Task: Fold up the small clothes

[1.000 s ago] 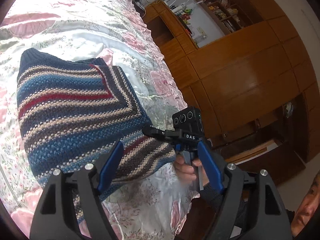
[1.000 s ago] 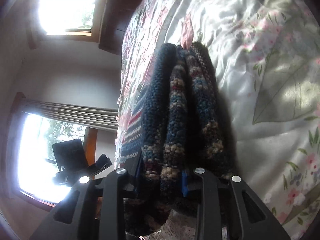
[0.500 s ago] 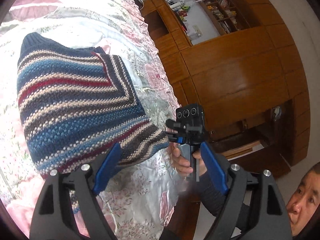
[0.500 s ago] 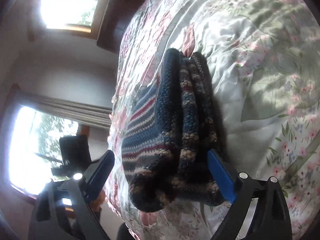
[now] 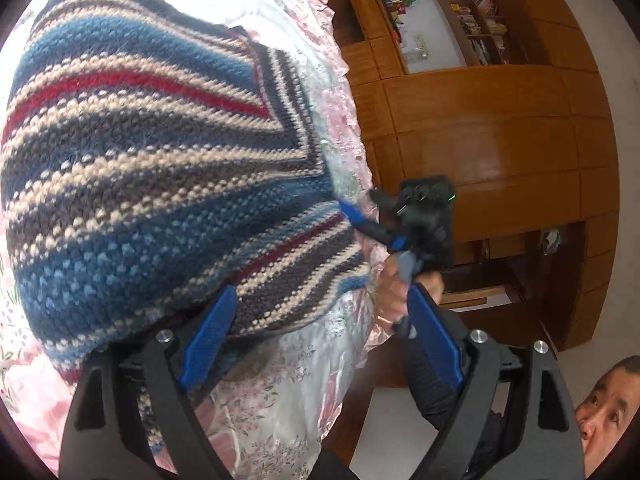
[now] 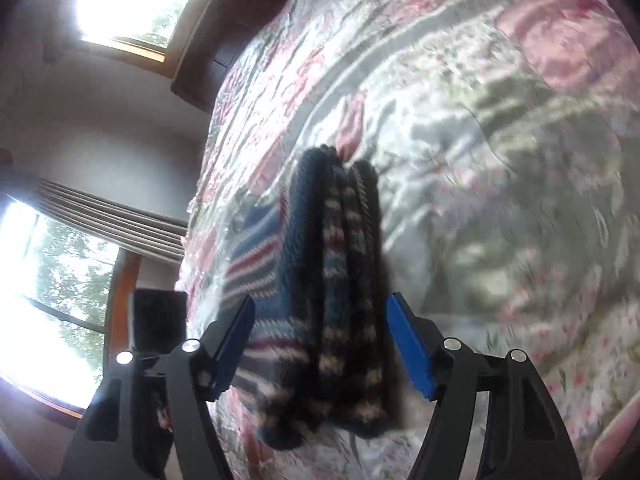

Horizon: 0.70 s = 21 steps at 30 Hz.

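My left gripper (image 5: pixel 320 336): fingers wide apart, holding nothing. My right gripper (image 6: pixel 324 344): fingers spread either side of the folded sweater (image 6: pixel 340 300), not clamping.

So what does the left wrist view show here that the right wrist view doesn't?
Only the left wrist view shows the wooden wardrobe, the shelves, the right claw and the hand holding it. Only the right wrist view shows the windows, the curtain and the sweater's stacked layers edge-on. Both show the folded striped sweater on the floral bedspread, with each camera's own claw open around it.
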Tool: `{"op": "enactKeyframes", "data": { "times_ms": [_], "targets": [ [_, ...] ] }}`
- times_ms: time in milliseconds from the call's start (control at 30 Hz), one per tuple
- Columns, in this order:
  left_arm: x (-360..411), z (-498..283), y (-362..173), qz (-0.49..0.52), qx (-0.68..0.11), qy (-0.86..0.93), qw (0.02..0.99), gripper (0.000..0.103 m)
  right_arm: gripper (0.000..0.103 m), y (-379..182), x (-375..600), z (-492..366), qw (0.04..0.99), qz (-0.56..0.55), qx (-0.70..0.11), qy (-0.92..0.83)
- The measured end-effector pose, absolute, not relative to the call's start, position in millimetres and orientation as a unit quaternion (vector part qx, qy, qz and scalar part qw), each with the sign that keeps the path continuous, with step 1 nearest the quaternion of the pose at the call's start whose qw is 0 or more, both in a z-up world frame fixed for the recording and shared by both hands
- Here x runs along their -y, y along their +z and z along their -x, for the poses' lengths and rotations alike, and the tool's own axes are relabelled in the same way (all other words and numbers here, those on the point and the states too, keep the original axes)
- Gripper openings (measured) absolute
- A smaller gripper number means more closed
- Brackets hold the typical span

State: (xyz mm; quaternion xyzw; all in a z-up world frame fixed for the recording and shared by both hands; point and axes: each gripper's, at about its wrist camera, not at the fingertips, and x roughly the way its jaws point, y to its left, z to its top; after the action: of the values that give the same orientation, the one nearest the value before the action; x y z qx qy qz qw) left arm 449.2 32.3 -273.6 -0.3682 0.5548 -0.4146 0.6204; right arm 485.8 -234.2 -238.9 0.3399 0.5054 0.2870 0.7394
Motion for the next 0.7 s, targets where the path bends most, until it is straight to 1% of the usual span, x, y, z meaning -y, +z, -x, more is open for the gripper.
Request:
{"op": "enactKeyframes", "data": {
  "times_ms": [67, 100, 233, 267, 300, 367, 467, 533, 567, 600, 633, 667, 700],
  "targets": [
    [-30.1, -449.7, -273.2, 0.37, -0.552, -0.418, 0.62, 0.087, 0.065, -227.9, 220.2, -507.5, 0.745, -0.326, -0.501, 0.295],
    [-29.5, -448.7, -272.7, 0.373, -0.548, -0.421, 0.619, 0.087, 0.06, -228.3, 213.0, -516.7, 0.74, -0.323, -0.509, 0.298],
    [-26.1, -442.3, -264.9, 0.376, -0.539, -0.432, 0.617, 0.088, 0.051, -242.1, 190.8, -548.3, 0.729, -0.306, -0.538, 0.293],
    [-24.8, -440.8, -261.8, 0.374, -0.537, -0.437, 0.616, 0.088, 0.037, -244.0, 185.7, -553.9, 0.727, -0.304, -0.541, 0.294],
    [-23.0, -438.6, -258.7, 0.372, -0.536, -0.443, 0.615, 0.088, 0.009, -243.4, 180.2, -559.7, 0.732, -0.293, -0.541, 0.292],
    [-17.6, -436.4, -256.3, 0.367, -0.537, -0.454, 0.609, 0.089, 0.009, -246.9, 187.6, -562.5, 0.748, -0.285, -0.541, 0.259],
    [-9.3, -433.7, -258.5, 0.357, -0.547, -0.462, 0.6, 0.089, 0.009, -267.7, 204.5, -563.1, 0.739, -0.31, -0.553, 0.229],
    [-6.2, -431.5, -261.2, 0.356, -0.552, -0.461, 0.596, 0.089, 0.011, -268.5, 213.3, -553.5, 0.748, -0.319, -0.539, 0.221],
    [-7.0, -430.0, -259.3, 0.36, -0.549, -0.463, 0.595, 0.089, 0.019, -264.3, 216.3, -547.6, 0.75, -0.328, -0.528, 0.224],
    [-8.8, -428.5, -257.2, 0.364, -0.546, -0.465, 0.595, 0.089, 0.03, -261.5, 217.1, -541.8, 0.744, -0.338, -0.529, 0.23],
    [-11.5, -426.5, -254.1, 0.368, -0.54, -0.467, 0.596, 0.089, 0.033, -261.8, 218.7, -537.5, 0.737, -0.338, -0.535, 0.237],
    [-14.2, -424.1, -252.6, 0.37, -0.537, -0.469, 0.596, 0.089, 0.041, -258.1, 219.9, -528.1, 0.736, -0.325, -0.543, 0.241],
    [-16.2, -422.4, -251.5, 0.369, -0.535, -0.469, 0.598, 0.089, 0.046, -254.1, 222.2, -518.4, 0.737, -0.314, -0.547, 0.241]
  ]
}}
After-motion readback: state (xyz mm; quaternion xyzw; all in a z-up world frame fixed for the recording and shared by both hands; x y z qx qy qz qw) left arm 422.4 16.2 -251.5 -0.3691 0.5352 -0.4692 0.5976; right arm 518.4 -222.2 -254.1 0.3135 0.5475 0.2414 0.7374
